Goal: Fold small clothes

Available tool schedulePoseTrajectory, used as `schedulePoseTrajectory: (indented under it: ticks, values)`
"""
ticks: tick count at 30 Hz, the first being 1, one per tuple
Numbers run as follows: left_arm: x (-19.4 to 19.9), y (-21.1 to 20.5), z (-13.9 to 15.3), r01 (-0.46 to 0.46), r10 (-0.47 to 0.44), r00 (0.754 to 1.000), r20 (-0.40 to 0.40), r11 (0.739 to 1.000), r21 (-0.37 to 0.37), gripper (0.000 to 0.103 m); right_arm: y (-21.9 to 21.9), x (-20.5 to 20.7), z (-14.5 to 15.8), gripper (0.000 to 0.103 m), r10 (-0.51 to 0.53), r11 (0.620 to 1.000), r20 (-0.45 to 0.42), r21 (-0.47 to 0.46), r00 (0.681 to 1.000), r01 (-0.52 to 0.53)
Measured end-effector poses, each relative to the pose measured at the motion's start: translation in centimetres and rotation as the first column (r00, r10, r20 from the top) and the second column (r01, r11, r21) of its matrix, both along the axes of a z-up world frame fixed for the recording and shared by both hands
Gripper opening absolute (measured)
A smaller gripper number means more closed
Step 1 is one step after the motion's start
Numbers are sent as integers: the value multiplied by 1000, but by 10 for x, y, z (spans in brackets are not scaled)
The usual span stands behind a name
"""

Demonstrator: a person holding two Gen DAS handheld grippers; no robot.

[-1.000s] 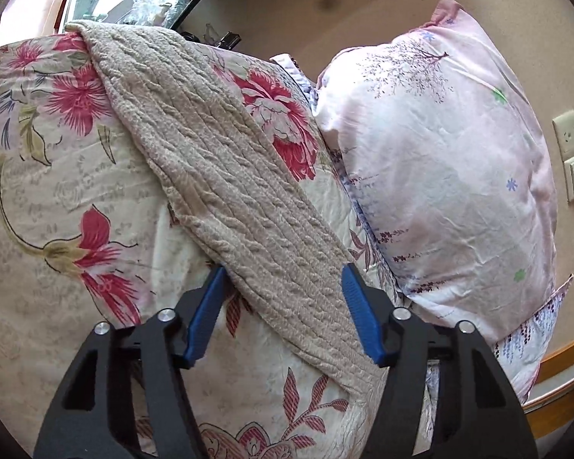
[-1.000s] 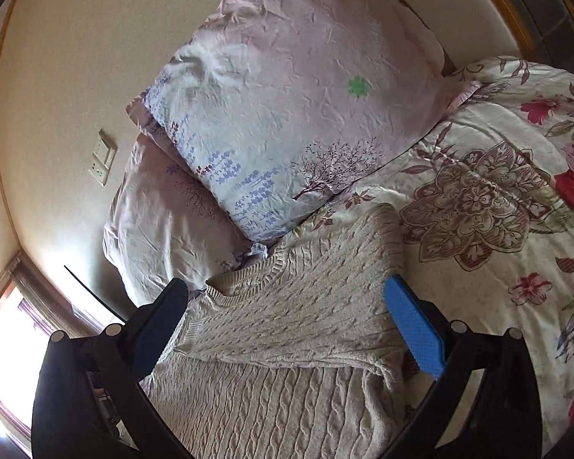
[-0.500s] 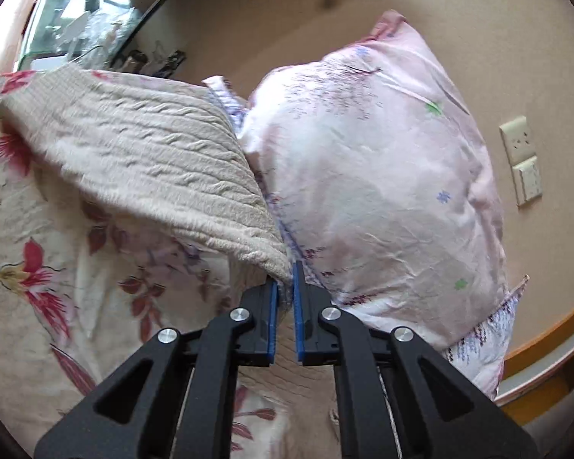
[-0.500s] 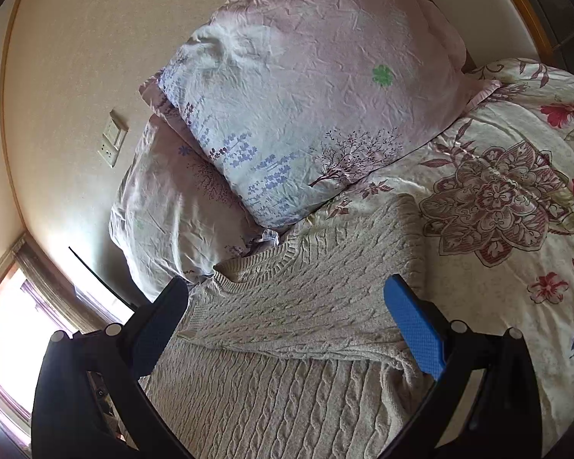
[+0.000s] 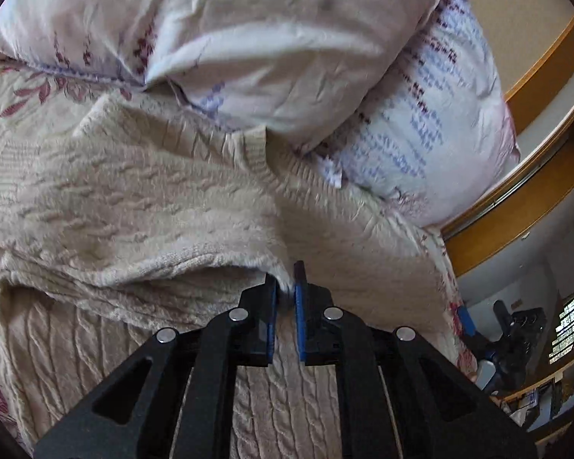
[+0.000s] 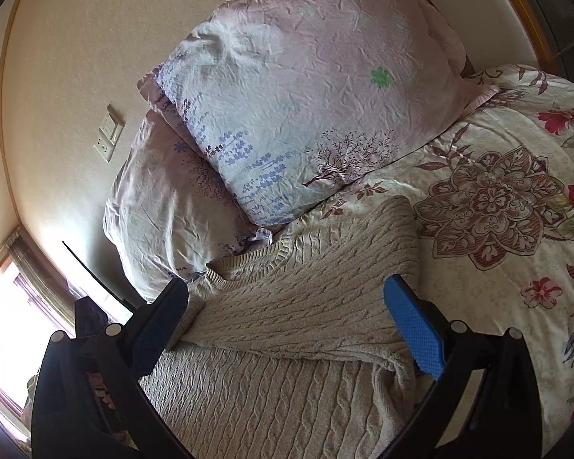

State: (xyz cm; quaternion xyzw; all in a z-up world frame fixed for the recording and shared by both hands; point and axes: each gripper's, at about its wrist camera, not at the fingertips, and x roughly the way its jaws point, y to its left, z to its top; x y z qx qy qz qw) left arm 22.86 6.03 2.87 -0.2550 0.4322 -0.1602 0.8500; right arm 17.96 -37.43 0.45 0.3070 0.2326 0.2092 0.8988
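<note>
No brand, label or readable writing anywhere. One beige cable-knit sweater (image 6: 302, 306) spread on a floral quilt (image 6: 497, 206), neckline toward two pale floral pillows (image 6: 310, 99), one overlapping the other, just beyond the sweater. One wall switch plate (image 6: 109, 132) further off past the pillows. Sweater partly folded, one flap doubled over the body. Left gripper (image 5: 286, 294) pinched together on a fold of the sweater's knit edge above the body panel. Right gripper (image 6: 287, 329) spread wide, hovering over the sweater's folded flap, blue pads (image 6: 415, 325) gripping nothing.
</note>
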Motion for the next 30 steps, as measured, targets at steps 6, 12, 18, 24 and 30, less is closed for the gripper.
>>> schedulePoseTrajectory:
  ticks: [6,12,18,24,30]
  values:
    - [-41,26,12,-40,31,996,86,994,103,70,15,-4,11,102,1,994,13,-110,1000,1]
    - [-76,73,21,-171,112,978,178,917,360,72,119,-2,50,97,239,906,-6,-359,971,-225]
    - [-84,97,-1,-188,164,982,95,913,362,69,290,9,63,61,525,665,-50,-599,850,-446]
    - [-104,115,-5,-199,184,980,77,929,311,68,423,33,39,47,647,500,-169,-642,744,-581]
    - [-136,139,-5,-241,224,970,93,932,271,70,503,30,13,47,663,319,-241,-765,708,-559]
